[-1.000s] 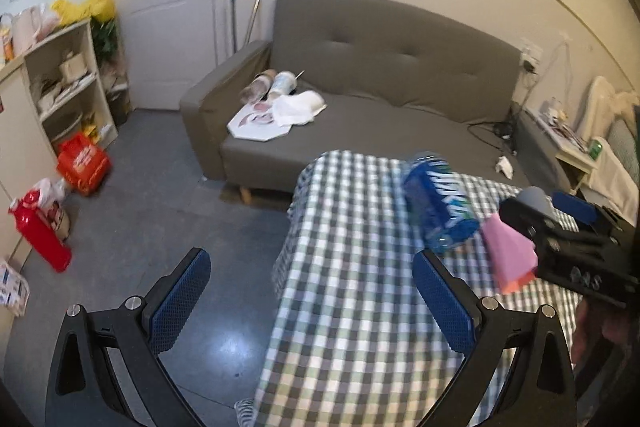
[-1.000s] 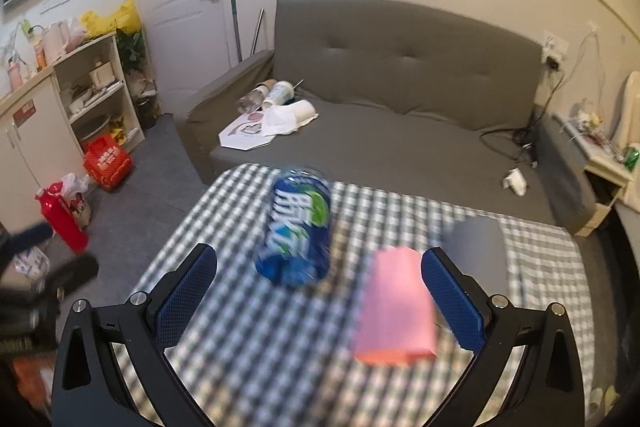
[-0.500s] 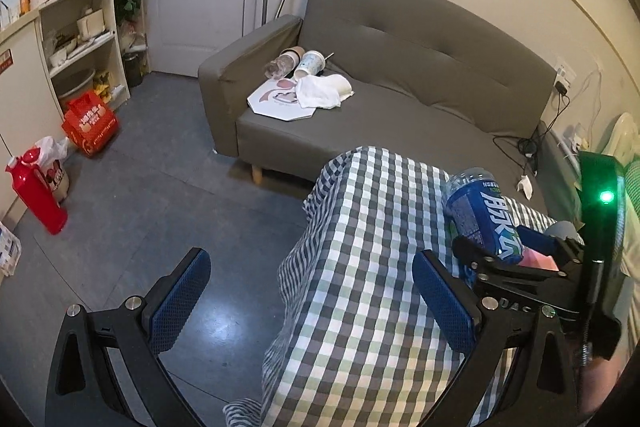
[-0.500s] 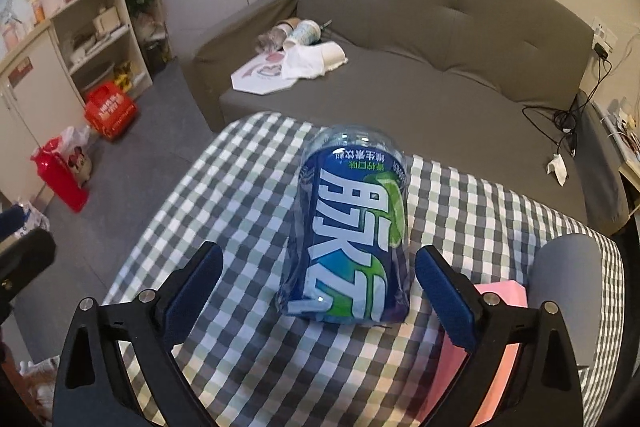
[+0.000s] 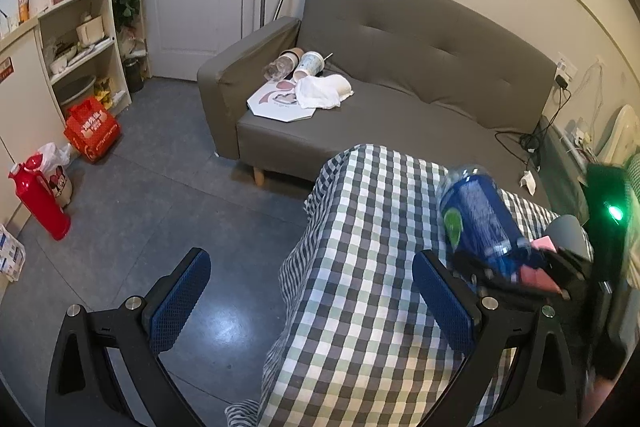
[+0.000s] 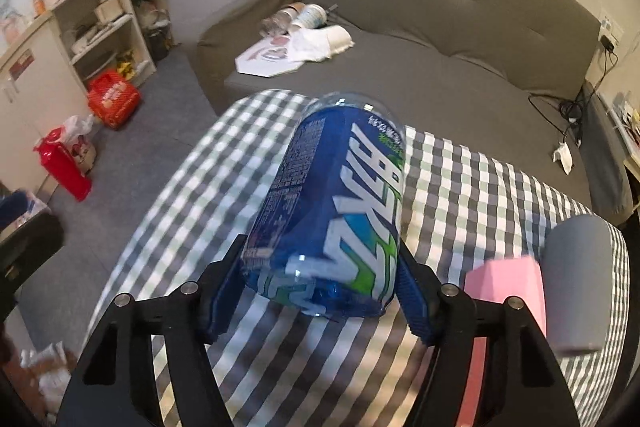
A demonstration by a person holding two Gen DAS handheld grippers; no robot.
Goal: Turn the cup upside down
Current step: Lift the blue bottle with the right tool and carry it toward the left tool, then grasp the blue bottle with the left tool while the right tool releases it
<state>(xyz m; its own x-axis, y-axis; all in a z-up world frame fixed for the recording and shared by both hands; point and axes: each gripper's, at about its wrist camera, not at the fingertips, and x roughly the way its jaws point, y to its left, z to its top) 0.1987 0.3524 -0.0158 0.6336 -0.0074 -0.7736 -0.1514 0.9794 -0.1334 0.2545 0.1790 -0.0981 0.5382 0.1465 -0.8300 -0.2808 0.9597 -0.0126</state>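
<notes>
The cup (image 6: pixel 332 211) is clear plastic with a blue printed label. It is tilted, its closed end pointing away from me, above the checked tablecloth (image 6: pixel 480 183). My right gripper (image 6: pixel 320 259) is shut on it, with a blue pad on each side near its open rim. The left wrist view shows the same cup (image 5: pixel 476 215) leaning at the table's right, held by the right gripper (image 5: pixel 516 267). My left gripper (image 5: pixel 310 267) stands open over the table's left edge with nothing between its fingers.
A pink cup (image 6: pixel 508 287) and a grey cup (image 6: pixel 576 279) stand at the table's right end, close to my right finger. A grey sofa (image 5: pixel 400 75) with litter lies beyond the table. Shelves (image 5: pixel 80 55) and a red flask (image 5: pixel 38 199) stand at left.
My right gripper moved in around the blue cup, shut on it and tipped it off upright. The left gripper stayed open and turned slightly left.
</notes>
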